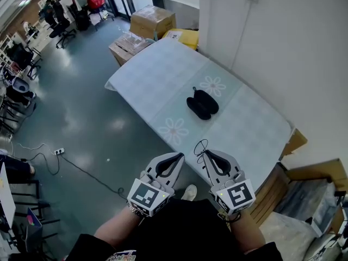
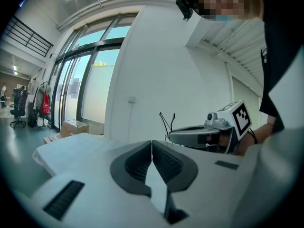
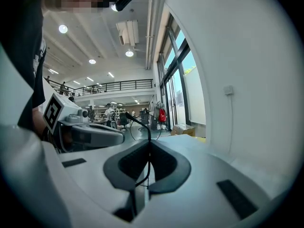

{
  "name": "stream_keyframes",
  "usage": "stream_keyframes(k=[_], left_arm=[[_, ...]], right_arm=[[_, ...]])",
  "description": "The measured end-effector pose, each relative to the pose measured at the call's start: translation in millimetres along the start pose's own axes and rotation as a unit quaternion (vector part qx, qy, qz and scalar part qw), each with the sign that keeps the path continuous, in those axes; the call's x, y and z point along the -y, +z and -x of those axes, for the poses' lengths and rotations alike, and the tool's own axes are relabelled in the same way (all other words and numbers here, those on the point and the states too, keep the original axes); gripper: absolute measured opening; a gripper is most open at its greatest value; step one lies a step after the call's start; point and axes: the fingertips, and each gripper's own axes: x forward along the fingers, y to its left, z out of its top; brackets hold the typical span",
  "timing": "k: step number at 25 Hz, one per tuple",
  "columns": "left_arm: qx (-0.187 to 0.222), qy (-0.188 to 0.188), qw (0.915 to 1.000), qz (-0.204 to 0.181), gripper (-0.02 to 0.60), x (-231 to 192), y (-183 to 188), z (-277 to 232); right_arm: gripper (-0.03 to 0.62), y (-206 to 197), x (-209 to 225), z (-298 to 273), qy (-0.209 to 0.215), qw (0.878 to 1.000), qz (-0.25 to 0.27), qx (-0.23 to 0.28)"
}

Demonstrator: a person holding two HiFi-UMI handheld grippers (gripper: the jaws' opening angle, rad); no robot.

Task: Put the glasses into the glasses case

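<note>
A black glasses case (image 1: 202,103) lies open on the light tablecloth of the table (image 1: 163,75), near its middle. My right gripper (image 1: 204,155) is shut on thin black wire-framed glasses (image 1: 201,147), held over the table's near edge, well short of the case. In the right gripper view the glasses' wire (image 3: 148,148) runs between the closed jaws of the right gripper (image 3: 149,144). My left gripper (image 1: 175,156) hangs beside it, shut with nothing in it; in the left gripper view the left gripper (image 2: 152,144) has its jaws touching. The right gripper (image 2: 204,136) and the glasses (image 2: 166,122) show there too.
Cardboard boxes (image 1: 152,20) and a yellow box (image 1: 184,37) stand past the table's far end. A white wall (image 1: 283,48) runs along its right side. More boxes (image 1: 312,181) sit at the near right. Office chairs (image 1: 60,20) and a power strip (image 1: 58,151) are on the floor at the left.
</note>
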Motion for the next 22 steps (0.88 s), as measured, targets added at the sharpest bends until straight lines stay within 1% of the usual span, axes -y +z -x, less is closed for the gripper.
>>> stream_keyframes(k=[19, 22], left_arm=[[0.009, 0.004, 0.9999, -0.009, 0.029, 9.0, 8.4, 1.4], [0.007, -0.002, 0.9999, -0.013, 0.029, 11.6, 7.3, 0.8]], right_arm=[[0.025, 22.0, 1.1, 1.7, 0.003, 0.999, 0.018, 0.028], [0.025, 21.5, 3.8, 1.4, -0.001, 0.999, 0.017, 0.030]])
